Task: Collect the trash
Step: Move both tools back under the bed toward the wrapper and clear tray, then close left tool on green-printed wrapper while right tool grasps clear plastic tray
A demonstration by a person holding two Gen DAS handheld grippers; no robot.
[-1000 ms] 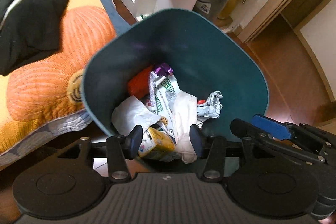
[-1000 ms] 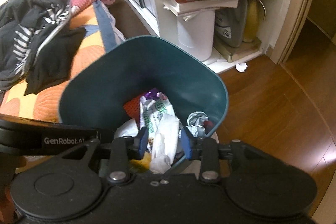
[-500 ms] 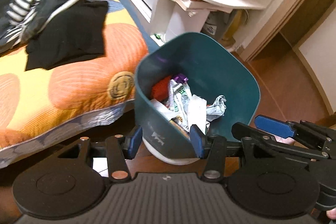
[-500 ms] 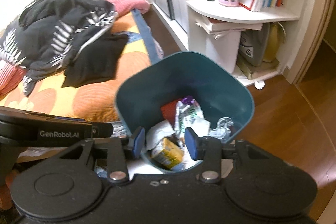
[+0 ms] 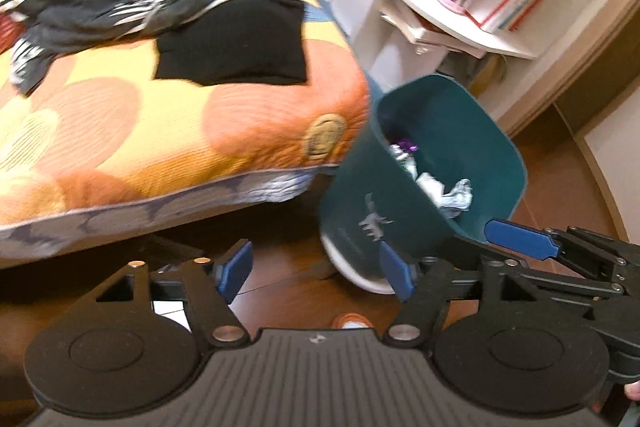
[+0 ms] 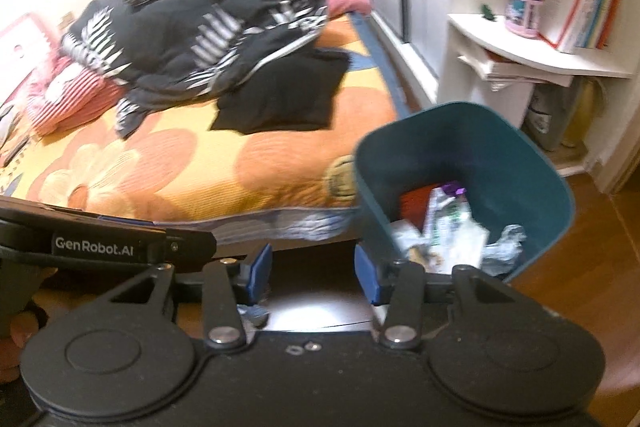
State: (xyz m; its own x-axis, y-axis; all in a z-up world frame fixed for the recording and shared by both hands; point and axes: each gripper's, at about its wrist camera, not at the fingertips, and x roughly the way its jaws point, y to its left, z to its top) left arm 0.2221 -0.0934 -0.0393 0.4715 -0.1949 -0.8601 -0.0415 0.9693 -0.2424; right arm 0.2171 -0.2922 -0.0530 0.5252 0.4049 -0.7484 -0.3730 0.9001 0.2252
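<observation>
Trash (image 6: 448, 227) fills the bottom of a teal bin (image 6: 500, 147) that stands on the wooden floor (image 6: 580, 267) just beside the corner of the bed (image 6: 224, 167): crumpled white paper, a printed wrapper with a purple end, a red piece and a scrunched plastic film, all blurred. From the left wrist the same bin (image 5: 452, 131) shows a pale animal print on its outer wall, with the trash (image 5: 440, 187) inside it. The bin sits ahead and to the right of both tongs, apart from them. The left tongs (image 5: 316, 271) stand wide, having just been opening, with only bare floor (image 5: 280, 291) between the blue pads and the right pad seen against the bin's base. The right tongs (image 6: 314, 273) are also spread, their jaws having just been opening, and nothing is between them but a dark gap and a bright patch of floor; in the left view the right tongs (image 5: 520, 239) reach in from the right edge near the bin's rim. On the bed's orange flowered cover lie a black cloth (image 6: 288, 95) and a heap of black-and-white clothes (image 6: 200, 23). Behind the bin a white corner shelf (image 6: 552, 63) carries books (image 6: 580, 11) and a pink pen holder (image 6: 520, 11).
</observation>
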